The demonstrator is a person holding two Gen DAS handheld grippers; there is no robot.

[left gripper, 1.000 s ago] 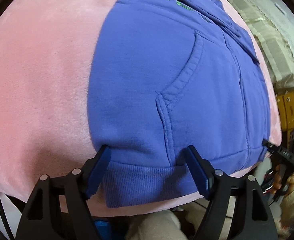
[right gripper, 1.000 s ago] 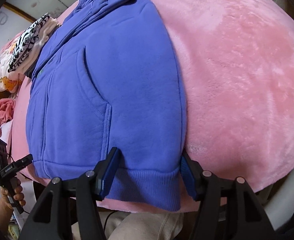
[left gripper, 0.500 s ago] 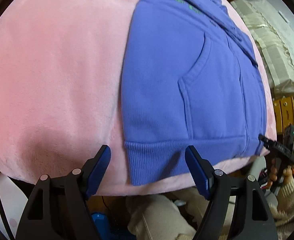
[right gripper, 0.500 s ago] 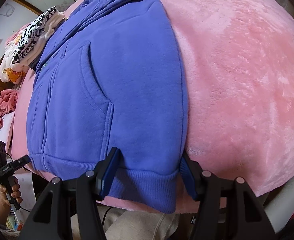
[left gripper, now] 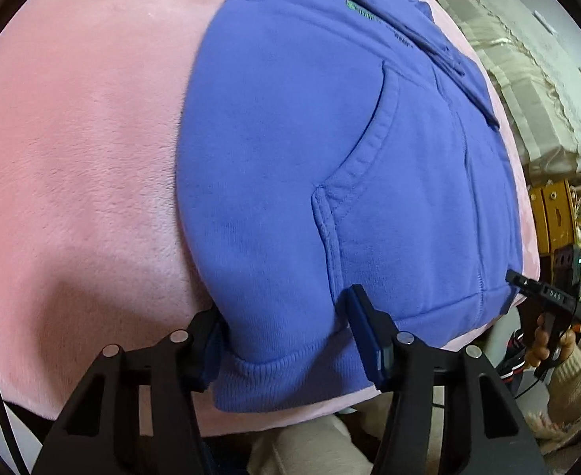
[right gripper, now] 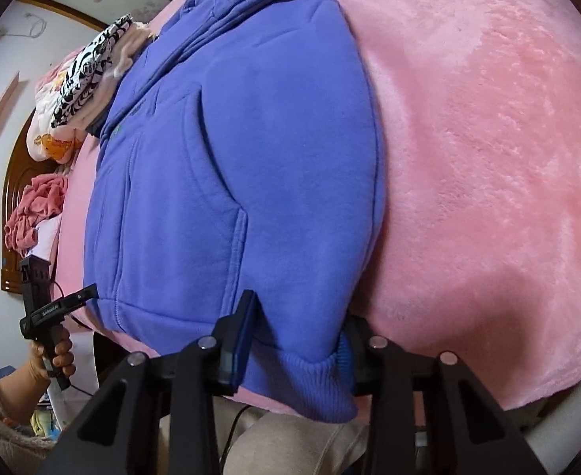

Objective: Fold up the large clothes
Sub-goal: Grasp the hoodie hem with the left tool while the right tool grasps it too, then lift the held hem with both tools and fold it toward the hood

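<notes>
On pink blanket (left gripper: 73,158): blue hoodie (left gripper: 290,138) lies lengthwise, hood far, ribbed hem near. Green chest lettering unreadable. Left gripper (left gripper: 286,336) and right gripper (right gripper: 296,336) wide, straddling hem corners.

A blue-violet fleece zip hoodie (left gripper: 290,150) lies front up and flat on a pink plush blanket (left gripper: 73,158), hood at the far end. Its sleeves are folded in over the chest, slanted pockets flank the zip, and the ribbed hem (right gripper: 314,388) hangs just over the blanket's near edge.
</notes>
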